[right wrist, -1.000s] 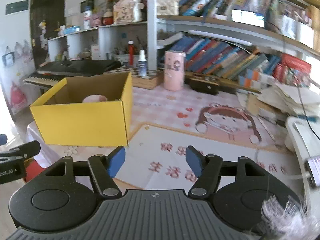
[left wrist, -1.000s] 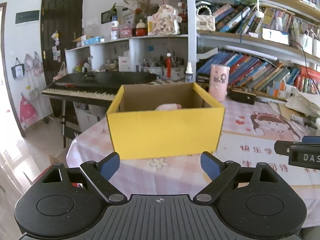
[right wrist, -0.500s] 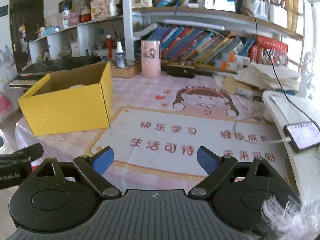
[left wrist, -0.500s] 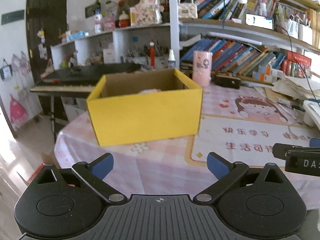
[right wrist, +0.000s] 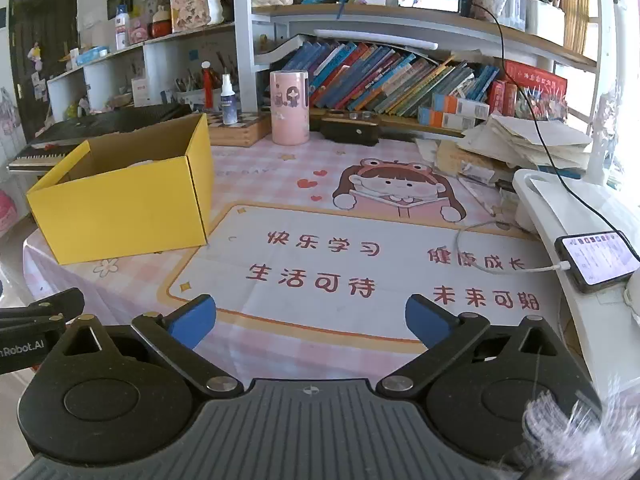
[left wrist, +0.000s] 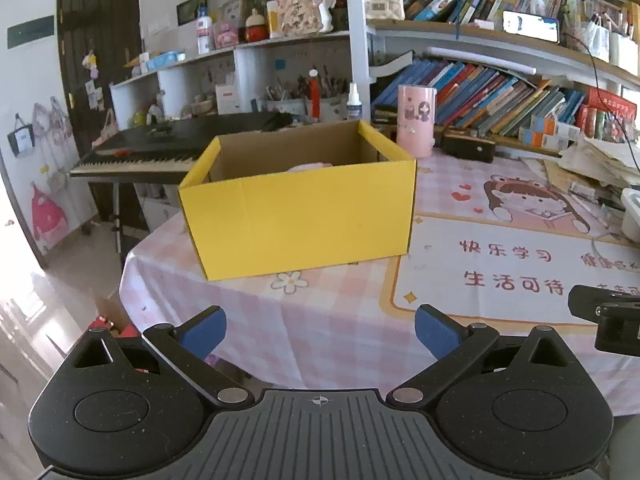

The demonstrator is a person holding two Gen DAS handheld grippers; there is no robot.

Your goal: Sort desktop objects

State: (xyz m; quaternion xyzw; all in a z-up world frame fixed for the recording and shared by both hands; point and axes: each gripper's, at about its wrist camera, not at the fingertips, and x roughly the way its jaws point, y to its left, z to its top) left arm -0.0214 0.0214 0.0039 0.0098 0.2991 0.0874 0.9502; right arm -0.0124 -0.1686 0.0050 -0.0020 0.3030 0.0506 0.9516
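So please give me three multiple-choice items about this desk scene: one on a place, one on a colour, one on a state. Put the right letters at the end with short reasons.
1. Where does the pink cylinder stand?
A. Inside the box
B. On the table, behind the box, near the books
C. On the phone

2. What colour is the outside of the cardboard box?
A. Yellow
B. Green
C. White

3. What is between the right tongs?
A. A pen
B. Nothing
C. The phone

Answers:
1 B: it stands upright on the tablecloth before the row of books.
2 A: its outer walls are yellow, the inside brown.
3 B: the tongs are opening, only tablecloth shows between the blue pads; the phone lies on a white stand at the right.
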